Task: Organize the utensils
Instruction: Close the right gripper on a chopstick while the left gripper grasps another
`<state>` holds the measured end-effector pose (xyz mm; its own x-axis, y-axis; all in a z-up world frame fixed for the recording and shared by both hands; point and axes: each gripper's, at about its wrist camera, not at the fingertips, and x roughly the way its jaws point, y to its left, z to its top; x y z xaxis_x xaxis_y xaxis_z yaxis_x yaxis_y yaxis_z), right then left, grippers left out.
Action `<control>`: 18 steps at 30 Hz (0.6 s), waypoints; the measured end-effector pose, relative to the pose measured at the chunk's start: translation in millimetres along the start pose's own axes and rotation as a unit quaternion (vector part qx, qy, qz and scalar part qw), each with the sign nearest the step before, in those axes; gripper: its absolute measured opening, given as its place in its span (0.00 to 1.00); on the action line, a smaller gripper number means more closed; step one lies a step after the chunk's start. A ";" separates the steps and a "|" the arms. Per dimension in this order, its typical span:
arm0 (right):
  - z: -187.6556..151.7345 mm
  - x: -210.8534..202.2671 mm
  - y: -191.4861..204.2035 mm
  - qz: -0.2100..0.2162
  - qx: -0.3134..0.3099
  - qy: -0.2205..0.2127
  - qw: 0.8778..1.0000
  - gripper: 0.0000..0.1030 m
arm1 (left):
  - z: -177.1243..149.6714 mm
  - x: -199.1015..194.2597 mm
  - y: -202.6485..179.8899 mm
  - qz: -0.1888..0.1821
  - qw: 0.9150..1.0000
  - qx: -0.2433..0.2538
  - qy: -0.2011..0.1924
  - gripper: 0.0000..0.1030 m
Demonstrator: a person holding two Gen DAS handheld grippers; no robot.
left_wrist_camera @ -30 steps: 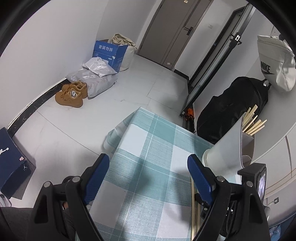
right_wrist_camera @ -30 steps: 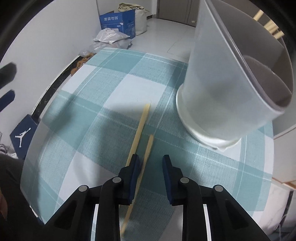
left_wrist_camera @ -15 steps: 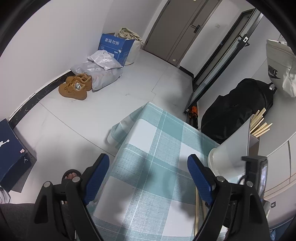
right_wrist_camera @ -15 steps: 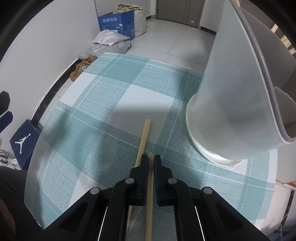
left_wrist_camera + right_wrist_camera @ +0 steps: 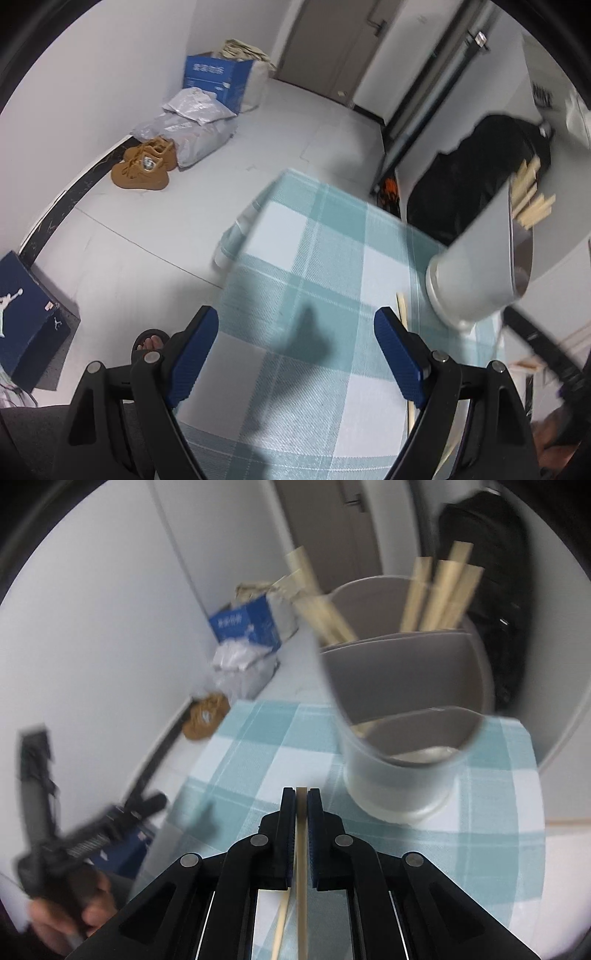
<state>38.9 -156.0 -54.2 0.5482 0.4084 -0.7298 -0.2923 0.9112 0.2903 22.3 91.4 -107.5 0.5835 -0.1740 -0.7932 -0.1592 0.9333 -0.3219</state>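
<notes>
The right gripper's fingers (image 5: 290, 834) pinch one wooden chopstick (image 5: 301, 849) just short of the divided holder (image 5: 402, 716) on the tabletop (image 5: 491, 812), so tip it upright before lowering it in, while the left gripper (image 5: 295, 354) hangs wide and empty.

Pale wooden chopstick (image 5: 301, 849) (another beneath) near holder (image 5: 402, 738).

A teal-and-white checked tablecloth (image 5: 317, 236) covers the table. On the pale floor beyond, tan shoes (image 5: 146, 168) lie beside grey plastic bags (image 5: 192, 125) and a blue carton (image 5: 216, 79). A black bag (image 5: 476, 177) slumps against the wall
</notes>
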 end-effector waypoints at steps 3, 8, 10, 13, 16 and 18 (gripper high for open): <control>1.1 -6.9 -18.6 0.011 0.041 -0.016 0.999 0.05 | -4.5 3.6 -9.0 -0.001 1.000 0.020 0.014 0.81; -4.7 -29.3 -61.8 0.049 0.113 -0.038 0.992 0.05 | -10.9 17.6 -33.3 -0.011 0.995 0.069 0.067 0.81; -7.2 -37.3 -77.2 0.063 0.132 -0.050 0.988 0.05 | -11.0 17.5 -43.5 -0.009 0.994 0.080 0.070 0.81; -13.3 -43.4 -100.5 0.088 0.172 -0.062 0.979 0.05 | -8.1 16.8 -58.4 -0.011 0.992 0.098 0.075 0.81; -21.5 -42.1 -120.5 0.103 0.207 -0.071 0.970 0.05 | -4.1 24.6 -69.6 -0.017 0.990 0.103 0.092 0.81; -27.0 -42.1 -133.0 0.112 0.227 -0.071 0.965 0.05 | -1.7 32.6 -77.1 -0.004 0.988 0.112 0.106 0.81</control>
<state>33.5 -295.8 -78.8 0.6224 0.5722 -0.5340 -0.0602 0.7153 0.6962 52.2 13.2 -109.4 0.4001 -0.2220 -0.8892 0.0383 0.9734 -0.2258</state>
